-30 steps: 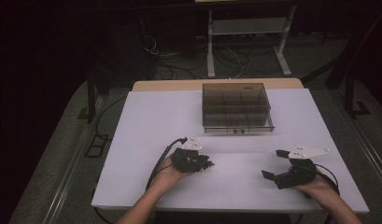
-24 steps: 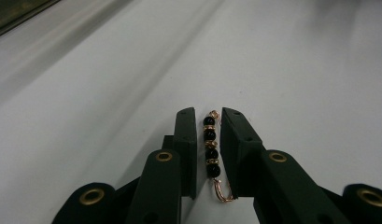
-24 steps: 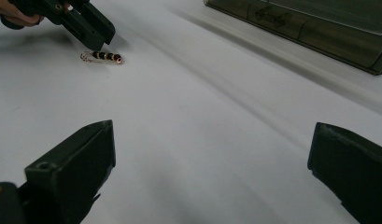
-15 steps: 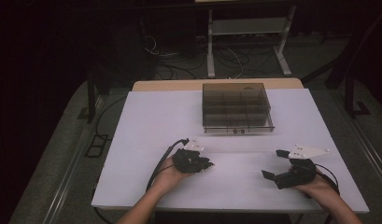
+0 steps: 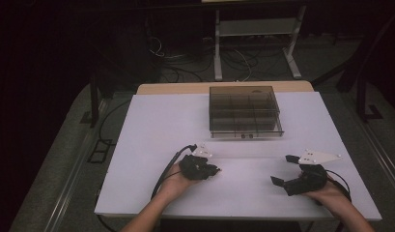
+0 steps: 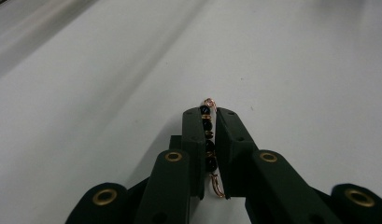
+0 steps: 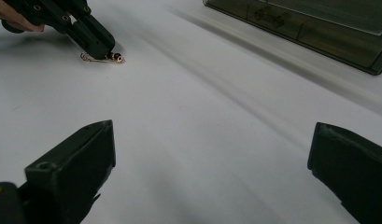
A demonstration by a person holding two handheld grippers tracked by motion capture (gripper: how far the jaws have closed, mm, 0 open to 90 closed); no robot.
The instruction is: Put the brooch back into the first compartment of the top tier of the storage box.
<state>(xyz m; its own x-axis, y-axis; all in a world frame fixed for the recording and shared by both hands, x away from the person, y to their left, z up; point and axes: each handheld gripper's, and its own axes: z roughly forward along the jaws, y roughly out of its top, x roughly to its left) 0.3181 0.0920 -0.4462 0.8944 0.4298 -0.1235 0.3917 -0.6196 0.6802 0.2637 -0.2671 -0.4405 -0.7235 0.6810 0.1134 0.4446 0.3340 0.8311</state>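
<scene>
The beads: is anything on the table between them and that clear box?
Nothing visible is. The beads sit between the left gripper jaws, which have just been closing on them. From there to the box the high view shows only bare white table. The right gripper stands off to the side, open.

I work in what looks like a lab: ahead of my tool a plain white table (image 5: 151, 140), beyond it a dark floor with loose cables (image 5: 233, 58) and a metal stand (image 5: 255, 29).
</scene>
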